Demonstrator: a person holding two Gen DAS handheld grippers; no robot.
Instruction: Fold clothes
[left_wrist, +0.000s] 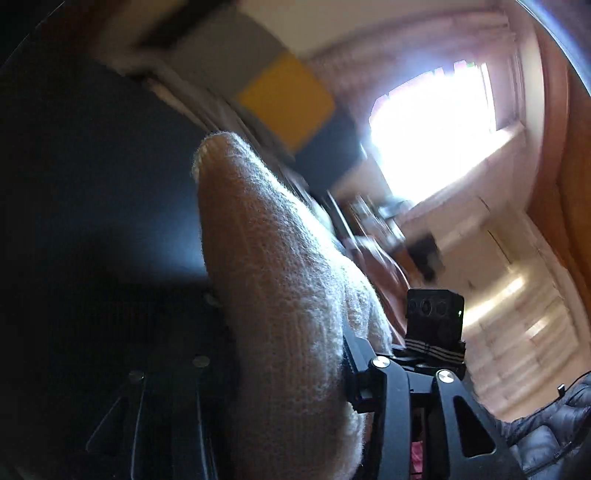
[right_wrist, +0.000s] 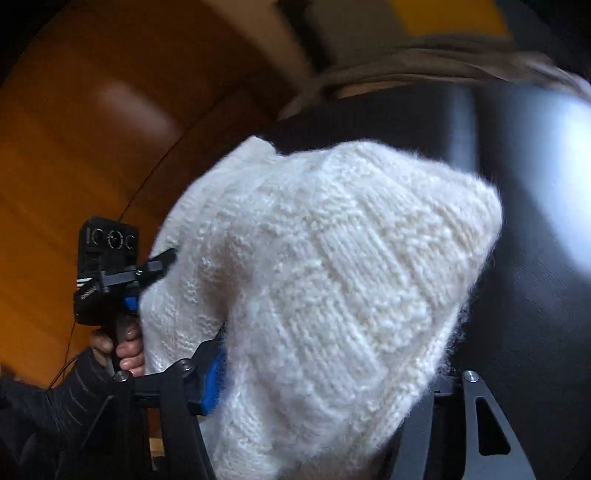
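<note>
Both tongs (left_wrist: 295, 369) (right_wrist: 317, 387) clamp white knit sweater (right_wrist: 332, 258).

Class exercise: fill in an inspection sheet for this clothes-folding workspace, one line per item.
Surface: dark tabletop, with a patch of glare.
Job's things: white knit garment, bunched and lifted.
Clutter: blurred beige cloth at the far edge.
Grippers: left tool bites the garment's edge; right tool clamps its bulk.
Cables: thin dark cable beside the hand.
Surroundings: bright window, wooden panelling, both blurred.
</note>
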